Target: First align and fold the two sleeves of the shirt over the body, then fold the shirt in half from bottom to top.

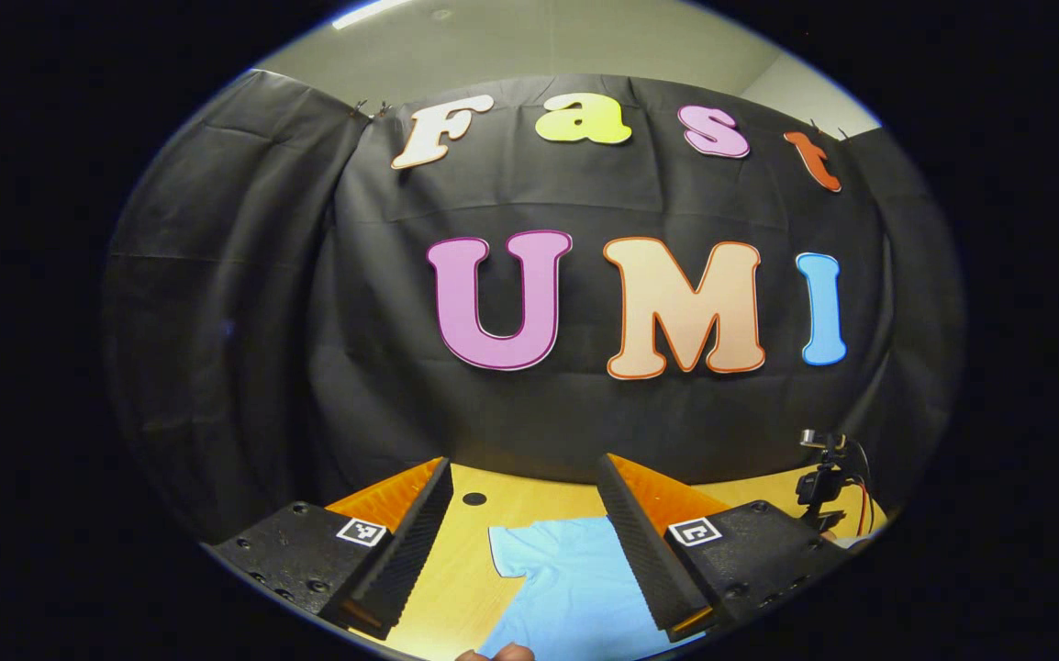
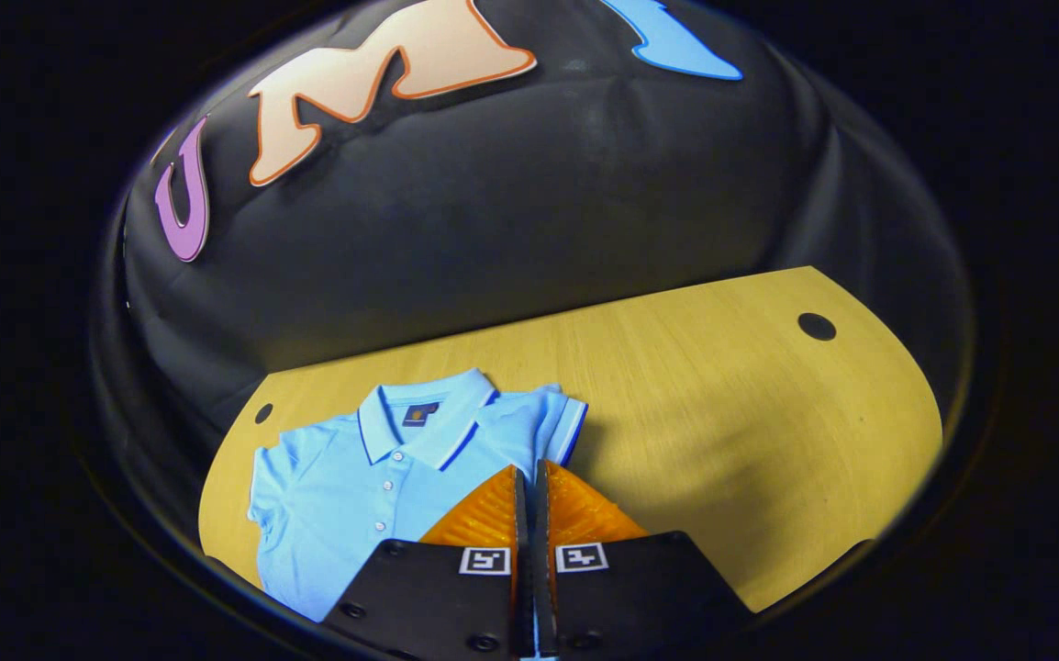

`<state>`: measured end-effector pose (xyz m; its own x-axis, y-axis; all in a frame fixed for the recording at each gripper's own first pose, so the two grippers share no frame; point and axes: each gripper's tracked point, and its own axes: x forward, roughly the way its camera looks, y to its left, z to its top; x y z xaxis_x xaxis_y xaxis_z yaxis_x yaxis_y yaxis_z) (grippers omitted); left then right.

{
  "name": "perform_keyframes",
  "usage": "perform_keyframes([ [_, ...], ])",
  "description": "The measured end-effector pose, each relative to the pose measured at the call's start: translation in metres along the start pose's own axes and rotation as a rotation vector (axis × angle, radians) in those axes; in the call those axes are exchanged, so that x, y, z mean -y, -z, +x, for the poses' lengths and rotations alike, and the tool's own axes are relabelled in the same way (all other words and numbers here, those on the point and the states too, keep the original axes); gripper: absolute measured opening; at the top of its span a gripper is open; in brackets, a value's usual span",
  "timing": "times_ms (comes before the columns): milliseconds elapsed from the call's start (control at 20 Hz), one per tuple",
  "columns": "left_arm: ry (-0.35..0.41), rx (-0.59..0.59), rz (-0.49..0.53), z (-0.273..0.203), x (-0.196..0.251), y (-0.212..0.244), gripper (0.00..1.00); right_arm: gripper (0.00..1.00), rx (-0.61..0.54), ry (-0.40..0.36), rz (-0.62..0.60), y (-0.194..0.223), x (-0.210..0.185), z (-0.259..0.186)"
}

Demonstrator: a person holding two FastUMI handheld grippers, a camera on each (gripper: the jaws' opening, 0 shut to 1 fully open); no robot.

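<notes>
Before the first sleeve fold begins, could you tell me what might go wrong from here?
1. The right hand-held gripper has its fingers nearly closed over the light blue polo shirt; whether cloth is pinched is unclear, so a pull could slip off or drag the body instead.
2. The left hand-held gripper hangs open above the shirt's sleeve, so nothing pins that side.
3. The smooth wooden table may let the shirt slide.
</notes>
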<state>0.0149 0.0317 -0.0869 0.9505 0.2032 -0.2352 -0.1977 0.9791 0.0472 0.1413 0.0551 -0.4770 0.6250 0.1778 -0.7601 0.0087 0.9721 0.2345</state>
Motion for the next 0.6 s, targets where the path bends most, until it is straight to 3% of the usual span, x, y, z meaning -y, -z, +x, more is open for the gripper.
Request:
perform_keyframes([
  [350,0.036,-0.086,-0.028,0.030,-0.021,0.040,0.95,0.04,-0.066,-0.007,0.023,0.036,-0.041,0.016],
  [450,0.047,-0.115,-0.047,0.042,-0.021,0.055,0.95,0.10,-0.083,-0.037,0.030,0.044,-0.051,0.014],
  [600,0.071,-0.145,-0.061,0.061,-0.016,0.074,0.95,0.77,-0.039,-0.071,-0.017,0.033,-0.060,-0.002],
])
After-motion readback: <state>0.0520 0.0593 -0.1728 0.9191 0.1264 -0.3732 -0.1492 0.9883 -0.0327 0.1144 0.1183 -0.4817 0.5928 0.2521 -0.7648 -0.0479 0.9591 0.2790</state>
